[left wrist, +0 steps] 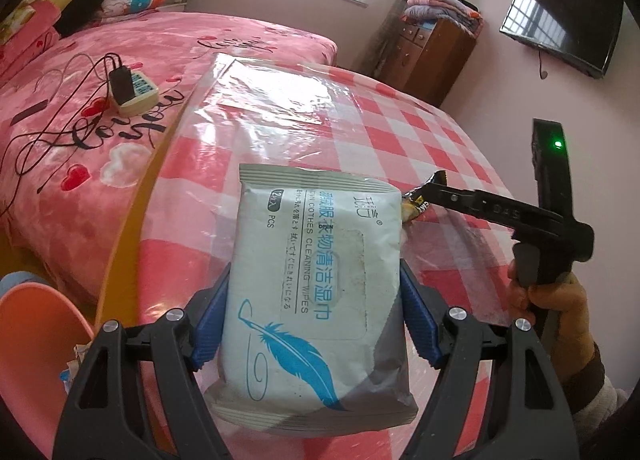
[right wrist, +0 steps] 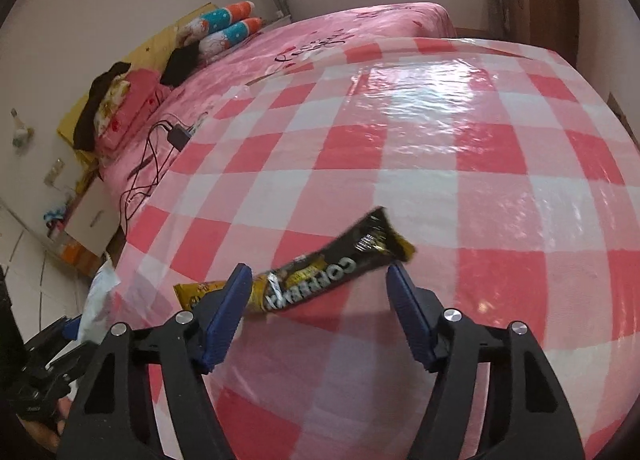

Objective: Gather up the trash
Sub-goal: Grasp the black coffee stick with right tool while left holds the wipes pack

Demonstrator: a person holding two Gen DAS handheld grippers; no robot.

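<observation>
Wipes pack (left wrist: 312, 292), labelled "CLOTHES CLEANING WIPES", clamped in left gripper (left wrist: 314, 324) jaws; right gripper (right wrist: 316, 316) level over table (right wrist: 440, 163), jaws apart around black-yellow wrapper (right wrist: 320, 280).

Left gripper (left wrist: 314, 324): blue pads clamped on both sides of the wipes pack (left wrist: 316, 300), held above the checked table (left wrist: 420, 131).
Right gripper (left wrist: 434, 191): reaching in from the right, tips at a dark snack wrapper (left wrist: 420, 201), grip possibly closed, hard to tell.
Pink bin (left wrist: 36, 320): lower left, beside the table.
</observation>
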